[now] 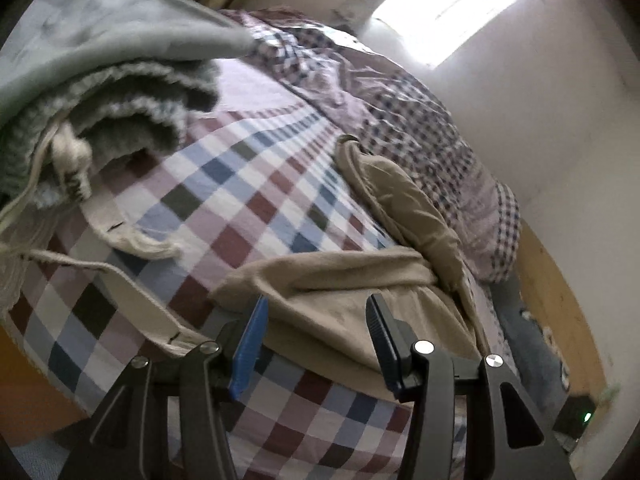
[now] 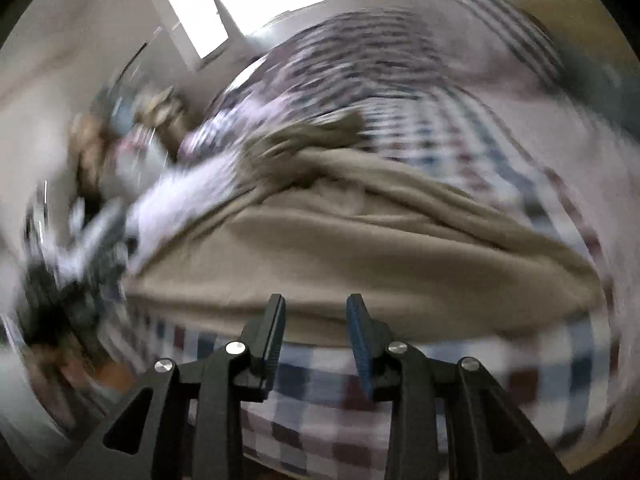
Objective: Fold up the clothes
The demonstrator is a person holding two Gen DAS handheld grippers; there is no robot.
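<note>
A: Khaki garment — tan, soft matte cloth, lying on the bed's checked sheet, lower centre of the left wrist view. Rumpled, w/ a long part running up toward centre right, creased and slightly shiny.

B: Right wrist view?

A: Same tan cloth, mid-frame, a broad rounded mound w/ a smooth near edge. Whole pic is motion-blurred, so no fine detail.

B: Left gripper?

A: Jaws apart, roughly half open, nothing pinched. One blue ribbed pad, one black. The garment's near edge sits in the gap betw. the tips; can't tell if the pads touch it.

B: Right gripper?

A: Jaws parted, narrower gap, nothing clamped. Tips just at the tan cloth's near edge; contact can't be told through blur.

B: Other stuff?

A: Upper left of the left view: a pile — pale grey-blue fleece on top, smooth and thick; under it a grey ribbed knit, chunky. A cream garment w/ a frayed end spreads out from under the pile at left.

B: Bedding?

A: Sheet is big checks: white, blue, maroon, dark grey, lilac. Further back a crumpled quilt in small navy-white gingham w/ lilac patches, upper centre to right.

B: Room?

A: Bright window at top, plain pale wall, wood-toned floor lower right.
</note>
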